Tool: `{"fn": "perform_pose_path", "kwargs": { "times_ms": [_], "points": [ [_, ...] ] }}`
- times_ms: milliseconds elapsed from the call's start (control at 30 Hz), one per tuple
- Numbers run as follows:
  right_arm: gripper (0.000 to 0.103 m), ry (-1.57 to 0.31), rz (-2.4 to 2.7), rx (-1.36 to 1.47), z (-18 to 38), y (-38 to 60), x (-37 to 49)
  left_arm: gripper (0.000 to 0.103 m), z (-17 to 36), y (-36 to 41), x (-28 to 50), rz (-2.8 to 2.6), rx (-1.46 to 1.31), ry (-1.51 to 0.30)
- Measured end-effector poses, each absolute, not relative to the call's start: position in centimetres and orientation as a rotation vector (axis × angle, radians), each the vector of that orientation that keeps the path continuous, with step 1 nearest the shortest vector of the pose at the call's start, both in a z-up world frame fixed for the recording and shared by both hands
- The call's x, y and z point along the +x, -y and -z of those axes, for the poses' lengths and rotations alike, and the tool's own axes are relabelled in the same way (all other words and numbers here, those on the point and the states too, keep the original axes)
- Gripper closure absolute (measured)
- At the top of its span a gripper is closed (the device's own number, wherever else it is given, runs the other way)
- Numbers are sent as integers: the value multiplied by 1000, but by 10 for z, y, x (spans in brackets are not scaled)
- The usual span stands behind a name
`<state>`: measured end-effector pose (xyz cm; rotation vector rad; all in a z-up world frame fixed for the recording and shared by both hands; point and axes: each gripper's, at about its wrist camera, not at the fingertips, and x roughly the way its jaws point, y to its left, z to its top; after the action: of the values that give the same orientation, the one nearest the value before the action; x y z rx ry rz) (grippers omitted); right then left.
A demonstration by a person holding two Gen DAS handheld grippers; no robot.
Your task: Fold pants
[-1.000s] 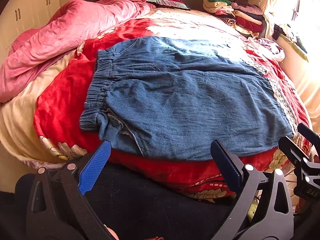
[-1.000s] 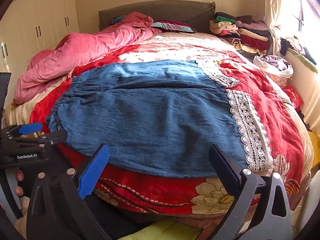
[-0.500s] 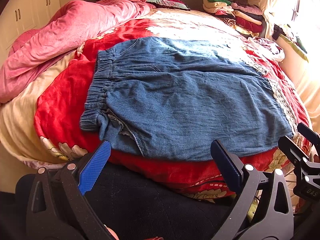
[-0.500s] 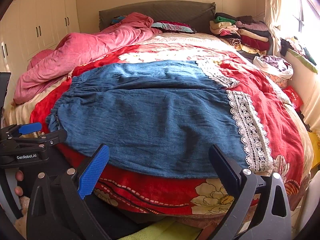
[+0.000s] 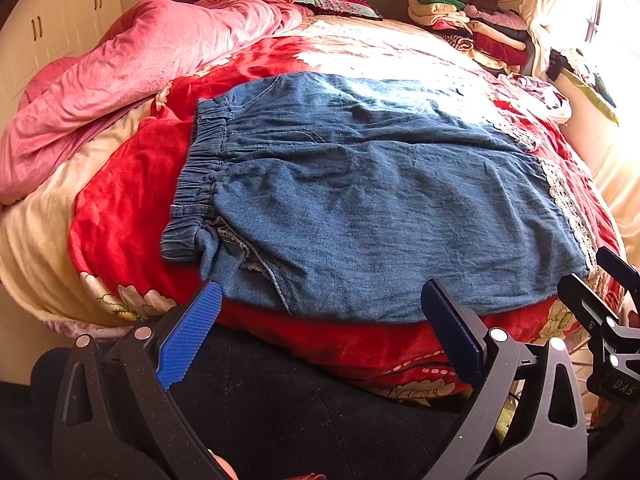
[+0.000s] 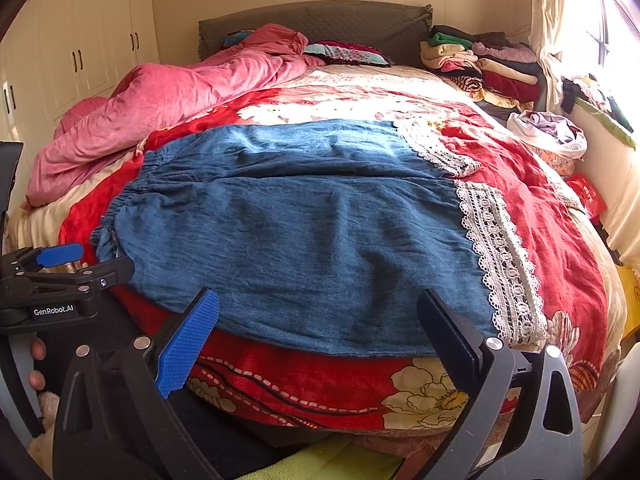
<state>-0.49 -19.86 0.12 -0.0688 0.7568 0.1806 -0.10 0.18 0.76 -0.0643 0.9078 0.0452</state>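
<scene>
denim pants (image 5: 360, 208) lie flat on the red bedspread (image 6: 540, 216); left hand-held gripper (image 5: 320, 320) and right hand-held gripper (image 6: 320, 324) both spread, empty.

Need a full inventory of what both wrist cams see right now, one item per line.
pants: 1, blue denim with white lace cuffs, spread flat on the bedspread
bedspread: 1, red floral, covers the bed
quilt: 1, pink, bunched at far left
folded clothes: 1 stack, mixed colours, far right by the headboard
headboard: 1, grey, far end
wardrobe: 1, cream, left wall
left hand-held gripper: 1, black with blue pads, open, near the waistband end
right hand-held gripper: 1, same, open, near the cuff end
</scene>
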Motion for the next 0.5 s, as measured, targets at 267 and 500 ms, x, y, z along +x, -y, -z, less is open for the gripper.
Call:
{"fn": "perform_pose_path", "kwargs": {
  "times_ms": [267, 500],
  "points": [
    [4, -755, -181, -68, -1, 198, -5, 9, -7, -3, 0, -49, -65, -909],
    [4, -751, -196, -61, 1, 197, 1, 9, -3, -5, 5, -56, -69, -917]
  ]
}}
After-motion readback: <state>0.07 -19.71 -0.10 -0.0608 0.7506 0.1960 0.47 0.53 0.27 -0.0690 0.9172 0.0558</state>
